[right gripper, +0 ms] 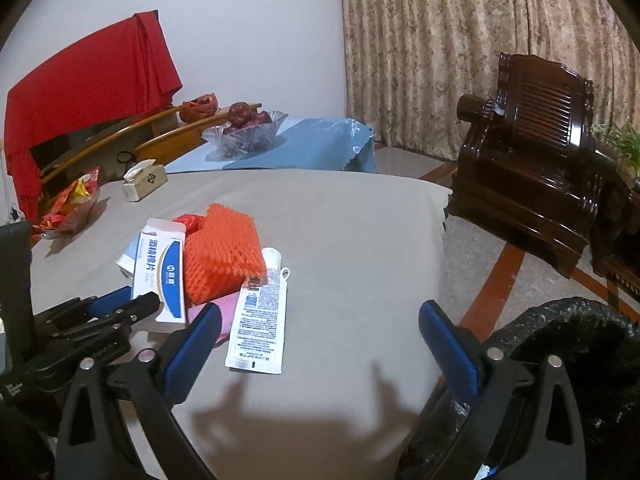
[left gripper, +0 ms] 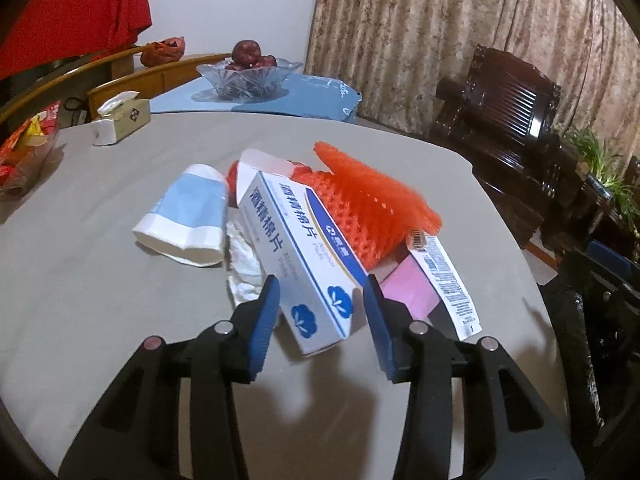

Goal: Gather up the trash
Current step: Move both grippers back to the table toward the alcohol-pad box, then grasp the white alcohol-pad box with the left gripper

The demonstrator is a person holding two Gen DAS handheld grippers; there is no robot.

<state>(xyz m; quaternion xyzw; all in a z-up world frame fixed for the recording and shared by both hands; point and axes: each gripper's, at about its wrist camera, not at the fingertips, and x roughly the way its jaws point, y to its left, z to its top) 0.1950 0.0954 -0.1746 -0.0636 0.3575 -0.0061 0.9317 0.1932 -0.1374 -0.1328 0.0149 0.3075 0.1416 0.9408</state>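
While box [left gripper: 308, 264] sits between fingers [left gripper: 264, 320], table edge [right gripper: 442, 216] near

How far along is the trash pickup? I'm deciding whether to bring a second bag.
Nothing looks collected yet: the pile is on the grey table. In hand: the left tool straddles the white-and-blue cardboard box, though whether its pads press it is unclear; the right tool is open and empty. Left: orange foam net, white squeezed tube, blue-and-white paper cup, crumpled white tissue.
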